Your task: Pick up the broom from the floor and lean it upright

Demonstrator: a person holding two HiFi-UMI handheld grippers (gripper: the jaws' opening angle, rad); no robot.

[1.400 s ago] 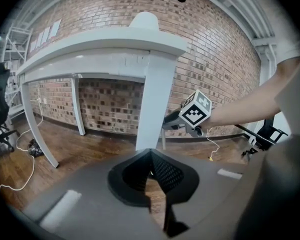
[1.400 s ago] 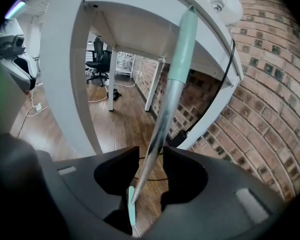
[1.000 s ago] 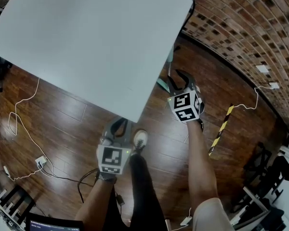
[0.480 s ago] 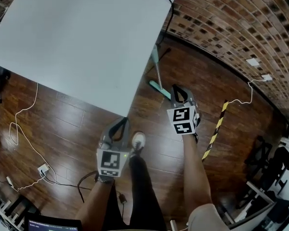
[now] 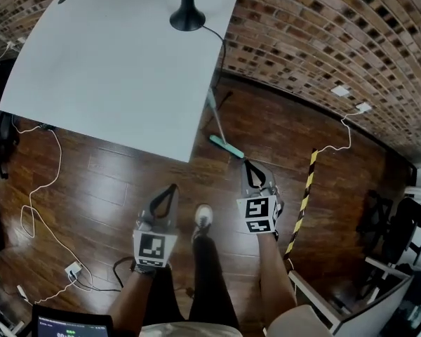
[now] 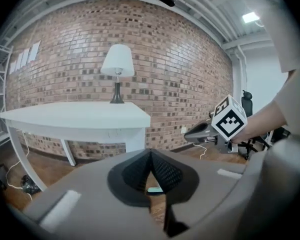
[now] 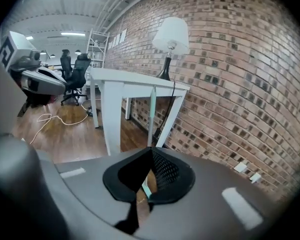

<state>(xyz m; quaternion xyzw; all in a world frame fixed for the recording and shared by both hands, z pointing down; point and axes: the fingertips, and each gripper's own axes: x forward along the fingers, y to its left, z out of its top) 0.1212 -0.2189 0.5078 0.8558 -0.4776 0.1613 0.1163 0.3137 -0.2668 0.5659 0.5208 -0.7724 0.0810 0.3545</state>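
The broom stands leaning against the white table's (image 5: 119, 69) corner. Its pale handle (image 5: 212, 107) runs up to the table edge and its teal head (image 5: 226, 147) rests on the wood floor. In the right gripper view the handle (image 7: 152, 115) rises beside the table legs. My right gripper (image 5: 248, 163) hovers just this side of the head, shut and empty, its jaws (image 7: 151, 149) meeting at the tip. My left gripper (image 5: 173, 187) hangs further left, away from the broom, also shut with nothing in it; the teal head (image 6: 154, 189) shows below its closed tips.
A black-based lamp (image 5: 187, 16) stands on the table's far edge, with a brick wall (image 5: 323, 41) behind. A yellow-black strip (image 5: 302, 202) lies on the floor at right, white cables (image 5: 35, 188) at left. The person's shoe (image 5: 203, 220) is between the grippers. Office chairs (image 7: 75, 76) stand far off.
The right jaws, open by the broom handle a second ago, have shut empty. Both grippers have risen and drawn back from the broom, which stays leaning on the table.
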